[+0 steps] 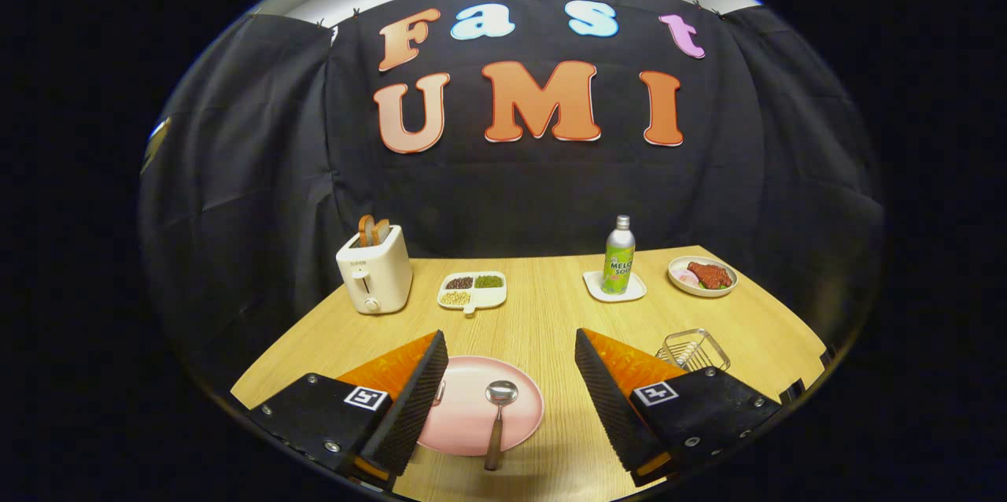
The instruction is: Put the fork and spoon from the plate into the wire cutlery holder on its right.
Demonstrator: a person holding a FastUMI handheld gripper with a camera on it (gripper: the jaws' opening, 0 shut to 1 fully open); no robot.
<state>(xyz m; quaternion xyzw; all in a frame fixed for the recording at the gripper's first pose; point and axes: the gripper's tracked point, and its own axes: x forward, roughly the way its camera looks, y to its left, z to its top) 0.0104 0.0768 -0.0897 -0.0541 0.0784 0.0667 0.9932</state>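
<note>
Fingers spread wide, spoon between them on plate.

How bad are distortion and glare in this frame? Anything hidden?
Gripper view: strong fisheye bend, the table edges curve; light is even with soft shadows; a small glint on the spoon bowl; all is sharp. The open gripper straddles the pink plate, one finger hiding most of the fork.

One hand-held gripper is hanging with its fingers spread wide and empty over the bench. Between them, one pink plate is carrying one spoon and one fork. Beyond them are standing one wire cutlery holder, one toaster, one bottle, one divided dish and one bowl.
</note>
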